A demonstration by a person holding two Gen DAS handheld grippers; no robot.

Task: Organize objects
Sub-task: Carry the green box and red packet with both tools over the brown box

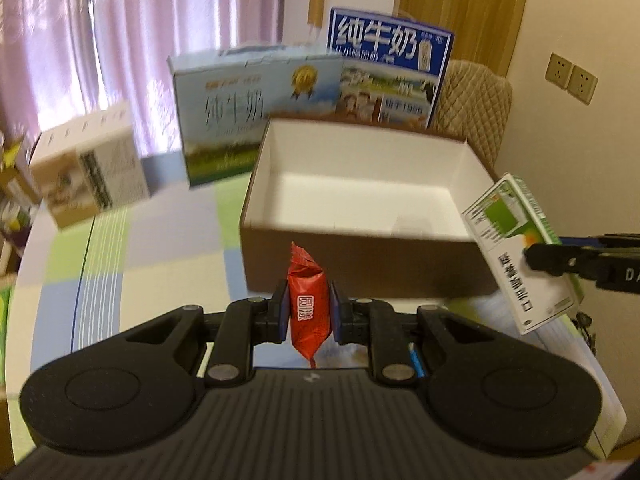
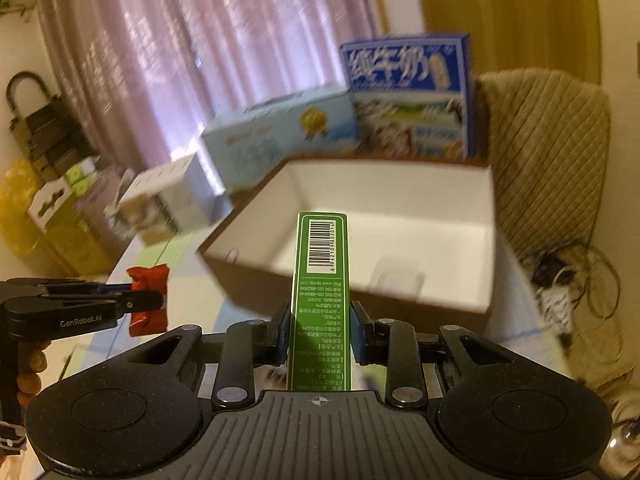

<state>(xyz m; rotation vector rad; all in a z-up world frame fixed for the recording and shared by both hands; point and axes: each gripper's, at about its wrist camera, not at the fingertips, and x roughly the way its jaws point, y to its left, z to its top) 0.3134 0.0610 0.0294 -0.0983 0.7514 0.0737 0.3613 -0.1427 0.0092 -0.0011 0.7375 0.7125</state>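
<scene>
My left gripper point(image 1: 309, 312) is shut on a red snack packet point(image 1: 309, 304), held upright above the table just in front of the open brown box point(image 1: 360, 264) with a white inside. My right gripper point(image 2: 319, 320) is shut on a green and white carton point(image 2: 320, 280), barcode end forward, in front of the same open box point(image 2: 360, 304). In the left wrist view the carton point(image 1: 516, 248) hangs tilted at the box's right corner, pinched by the right gripper point(image 1: 534, 256). In the right wrist view the left gripper point(image 2: 154, 300) holds the red packet point(image 2: 148, 280) at the left.
Behind the open box stand a pale blue milk case point(image 1: 240, 112) and a dark blue milk case point(image 1: 392, 68). A small white and tan box point(image 1: 88, 168) sits left on the checked tablecloth point(image 1: 160, 260). A quilted chair back point(image 1: 472, 100) and cables point(image 2: 560, 280) lie to the right.
</scene>
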